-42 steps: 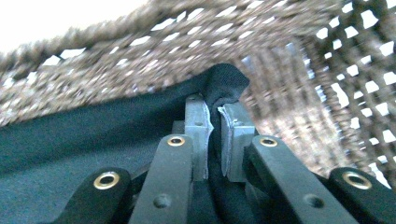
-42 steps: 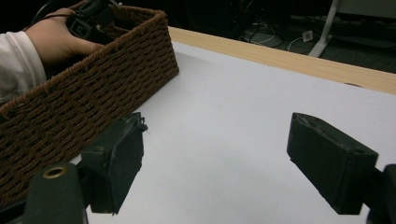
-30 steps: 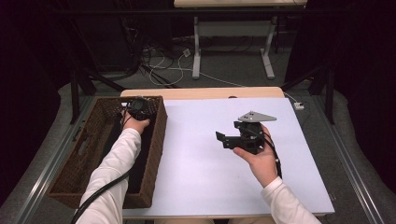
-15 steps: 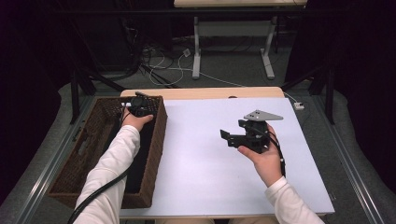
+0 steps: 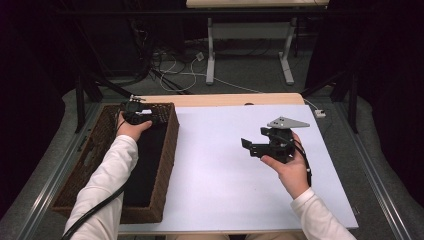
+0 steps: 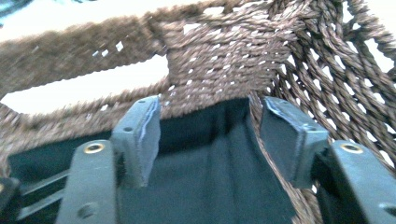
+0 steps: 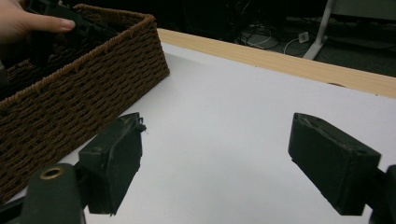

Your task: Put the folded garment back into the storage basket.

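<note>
A brown wicker basket (image 5: 169,145) stands at the table's left, lined with black cloth (image 5: 145,165). My left gripper (image 5: 150,119) is inside its far end, just above the cloth (image 6: 201,186) and facing the woven wall (image 6: 219,56). Its jaws have just been opening and now stand open (image 6: 212,121) with nothing between the pads. My right gripper (image 5: 251,146) hangs over the white tabletop (image 5: 215,175) at the right, open and empty (image 7: 219,135). From there the basket (image 7: 93,88) is off to its left, with the other hand above it.
The white board lies on a wooden table whose far edge (image 5: 225,99) shows beyond it. Metal rails (image 5: 372,170) run along both sides. On the floor behind are cables (image 5: 180,70) and white desk legs (image 5: 210,50).
The left gripper has shifted a little toward the basket's far left corner and risen slightly. The right hand has stayed nearly where it was.
</note>
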Tool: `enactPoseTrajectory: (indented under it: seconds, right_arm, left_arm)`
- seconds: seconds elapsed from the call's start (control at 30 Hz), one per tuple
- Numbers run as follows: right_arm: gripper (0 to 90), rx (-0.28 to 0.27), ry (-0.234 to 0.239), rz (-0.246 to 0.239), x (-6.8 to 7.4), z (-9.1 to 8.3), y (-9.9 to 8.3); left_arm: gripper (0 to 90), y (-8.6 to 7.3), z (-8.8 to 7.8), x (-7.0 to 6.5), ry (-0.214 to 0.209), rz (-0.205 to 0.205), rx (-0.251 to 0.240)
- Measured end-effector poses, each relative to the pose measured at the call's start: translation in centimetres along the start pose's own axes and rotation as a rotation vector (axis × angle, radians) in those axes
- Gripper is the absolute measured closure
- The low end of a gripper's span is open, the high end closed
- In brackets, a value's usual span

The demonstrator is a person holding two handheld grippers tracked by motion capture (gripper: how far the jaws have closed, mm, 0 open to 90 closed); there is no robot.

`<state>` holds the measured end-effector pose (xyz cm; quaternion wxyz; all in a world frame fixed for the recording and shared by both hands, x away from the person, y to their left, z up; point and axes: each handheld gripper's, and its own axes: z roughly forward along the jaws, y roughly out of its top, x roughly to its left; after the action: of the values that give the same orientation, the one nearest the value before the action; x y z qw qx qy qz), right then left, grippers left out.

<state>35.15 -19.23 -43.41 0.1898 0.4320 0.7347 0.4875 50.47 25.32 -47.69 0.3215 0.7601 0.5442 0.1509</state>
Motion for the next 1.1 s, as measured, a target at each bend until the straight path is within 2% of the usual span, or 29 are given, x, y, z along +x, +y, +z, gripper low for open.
enactPoseTrajectory:
  seconds: [0.03, 0.17, 0.33, 0.4, 0.43, 0.5, 0.63, 0.67, 0.7, 0.73, 0.77, 0.87, 1.03, 1.1]
  right_arm:
    - [15.8, -0.005, -0.003, -0.008, -0.2, -0.1, 0.0]
    - [14.8, -0.005, -0.001, -0.012, -0.4, -0.4, 0.0]
    - [9.2, -0.002, 0.005, -0.03, -1.1, -0.8, 0.1]
    - [7.3, 0.002, 0.004, -0.036, -1.4, -1.0, 0.2]
    - [5.9, 0.007, 0.003, -0.036, -1.6, -1.1, 0.2]
    - [2.9, 0.004, -0.009, -0.043, -1.9, -1.3, 0.3]
    - [0.0, 0.009, -0.012, -0.031, -2.5, -1.9, 0.2]
    - [0.0, 0.001, -0.011, -0.021, -2.7, -1.9, 0.2]
    - [0.0, 0.005, -0.017, -0.017, -2.9, -2.0, 0.1]
    - [0.0, 0.008, -0.025, -0.01, -3.0, -2.0, 0.1]
    - [0.0, 0.016, -0.031, -0.016, -3.2, -2.0, 0.1]
    - [0.0, 0.021, -0.044, -0.006, -3.6, -2.2, 0.0]
    - [0.0, 0.011, -0.06, -0.01, -4.2, -2.8, -0.1]
    - [0.0, 0.009, -0.061, -0.01, -4.4, -3.0, -0.2]
  left_arm:
    - [30.4, -0.2, -0.7, 0.2, -0.017, -0.024, -0.005]
    - [28.1, -0.3, -2.0, 0.4, -0.008, -0.011, -0.014]
    - [19.5, -0.5, -4.3, 0.0, -0.018, -0.033, -0.096]
    - [17.6, -0.5, -4.6, -0.1, -0.027, -0.034, -0.101]
    - [15.3, -0.4, -5.3, -0.5, -0.045, -0.054, -0.098]
    - [15.4, -0.4, -5.6, -0.7, -0.056, -0.06, -0.099]
    - [13.7, -0.4, -6.4, -1.7, -0.054, -0.037, -0.13]
    - [11.2, -0.4, -6.6, -2.1, -0.068, -0.017, -0.109]
    - [8.2, -0.4, -6.6, -2.1, -0.068, -0.017, -0.109]
    - [5.1, -0.5, -6.4, -2.8, -0.069, 0.009, -0.114]
    - [3.1, -0.5, -6.4, -2.8, -0.069, 0.009, -0.114]
    - [0.1, -0.3, -6.4, -4.0, -0.093, 0.05, -0.098]
    - [0.1, -0.2, -6.3, -5.2, -0.134, 0.05, -0.113]
    - [0.1, -0.2, -6.3, -5.4, -0.135, 0.058, -0.114]
